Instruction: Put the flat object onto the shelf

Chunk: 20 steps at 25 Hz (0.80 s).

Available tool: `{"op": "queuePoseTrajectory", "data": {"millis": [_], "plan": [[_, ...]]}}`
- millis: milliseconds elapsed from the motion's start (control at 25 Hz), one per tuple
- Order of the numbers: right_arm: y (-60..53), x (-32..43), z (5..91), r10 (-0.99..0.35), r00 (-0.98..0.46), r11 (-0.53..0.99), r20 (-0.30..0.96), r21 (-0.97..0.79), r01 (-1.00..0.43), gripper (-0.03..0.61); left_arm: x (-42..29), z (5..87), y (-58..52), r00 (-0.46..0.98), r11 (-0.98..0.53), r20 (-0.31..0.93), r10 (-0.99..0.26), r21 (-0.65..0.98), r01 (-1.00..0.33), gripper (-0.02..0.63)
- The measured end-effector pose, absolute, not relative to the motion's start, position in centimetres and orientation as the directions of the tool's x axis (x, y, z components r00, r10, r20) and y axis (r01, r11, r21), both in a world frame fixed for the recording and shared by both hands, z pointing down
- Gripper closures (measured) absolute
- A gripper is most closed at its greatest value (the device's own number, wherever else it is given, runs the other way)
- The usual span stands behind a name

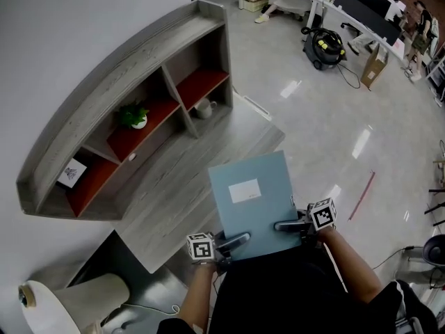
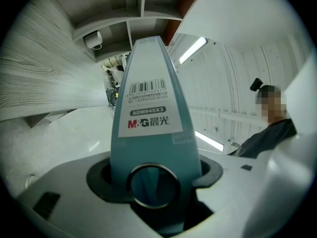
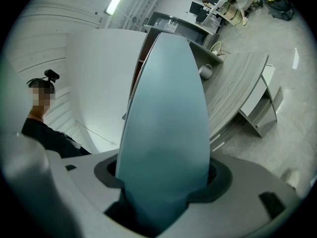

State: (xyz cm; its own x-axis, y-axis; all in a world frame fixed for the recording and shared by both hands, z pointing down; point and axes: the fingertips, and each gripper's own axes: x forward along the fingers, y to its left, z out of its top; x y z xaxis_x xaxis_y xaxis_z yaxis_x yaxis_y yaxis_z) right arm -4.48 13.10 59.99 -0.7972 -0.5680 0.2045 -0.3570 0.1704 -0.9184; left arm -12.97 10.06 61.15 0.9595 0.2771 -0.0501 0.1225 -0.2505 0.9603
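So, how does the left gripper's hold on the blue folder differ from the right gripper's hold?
The left gripper grips the blue folder at its near left corner; the right gripper grips its right edge, slightly farther from the person. The side in the left gripper carries a barcode label and a round hole; the side in the right gripper is plain blue. Both are shut on the folder.

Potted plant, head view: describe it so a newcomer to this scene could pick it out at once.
Find the grey wooden shelf unit against the white wall, with three red compartments. The potted plant stands in the middle one. It alone is green and leafy, in a small white pot; its neighbours are a white card and a pale jug.
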Motion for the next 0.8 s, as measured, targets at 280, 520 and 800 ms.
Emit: {"op": "queuePoseTrajectory", "data": {"millis": [280, 520, 800], "plan": [[9.8, -3.9, 60.5, -0.510, -0.838, 0.195, 0.195, -0.922, -0.334, 0.270, -12.6, 61.8, 7.5, 0.979, -0.262, -0.030, 0.201, 0.961, 0.083, 0.318], [5.8, -1.3, 61.5, -0.444, -0.878, 0.228, 0.180, -0.925, -0.305, 0.270, -10.2, 62.5, 3.9, 0.991, -0.295, 0.006, 0.131, 0.955, 0.034, 0.313], [0.0, 4.8, 61.8, -0.349, -0.920, 0.259, 0.178, -0.926, -0.277, 0.268, -4.3, 63.1, -0.5, 1.000, -0.238, 0.024, 0.004, 0.971, -0.023, 0.308]]}}
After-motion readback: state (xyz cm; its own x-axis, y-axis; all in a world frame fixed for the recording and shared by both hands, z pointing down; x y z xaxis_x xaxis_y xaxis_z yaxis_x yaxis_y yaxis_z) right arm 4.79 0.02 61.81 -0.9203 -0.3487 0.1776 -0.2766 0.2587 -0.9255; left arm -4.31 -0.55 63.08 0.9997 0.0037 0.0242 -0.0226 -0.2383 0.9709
